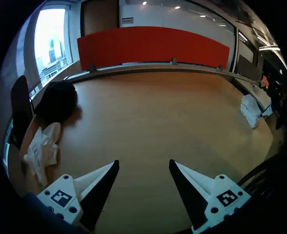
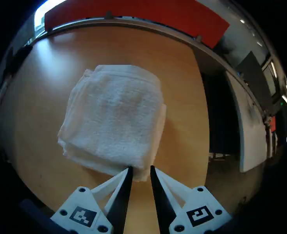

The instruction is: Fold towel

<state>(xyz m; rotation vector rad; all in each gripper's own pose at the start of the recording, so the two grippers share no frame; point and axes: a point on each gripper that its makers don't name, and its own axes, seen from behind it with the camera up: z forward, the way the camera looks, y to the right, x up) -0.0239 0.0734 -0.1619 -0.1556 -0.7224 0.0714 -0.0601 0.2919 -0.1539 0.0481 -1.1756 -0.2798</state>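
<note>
Finishing fold, by look of it: ease right gripper [image 2: 139,171] off low, no tugging at corner, keep layers squared. Its fingers sit nearly together at towel [image 2: 114,121] near corner; grip unclear. Left gripper [image 1: 143,162] lower frame, spread wide, empty. Towel mid-frame on wooden table [image 2: 38,78]: white terry, thick neat stack, layered edges lower left.

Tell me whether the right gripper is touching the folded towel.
Cannot tell. In the right gripper view the right gripper sits at the near edge of the towel, tips overlapping it, but neither contact nor a gap shows plainly.
</note>
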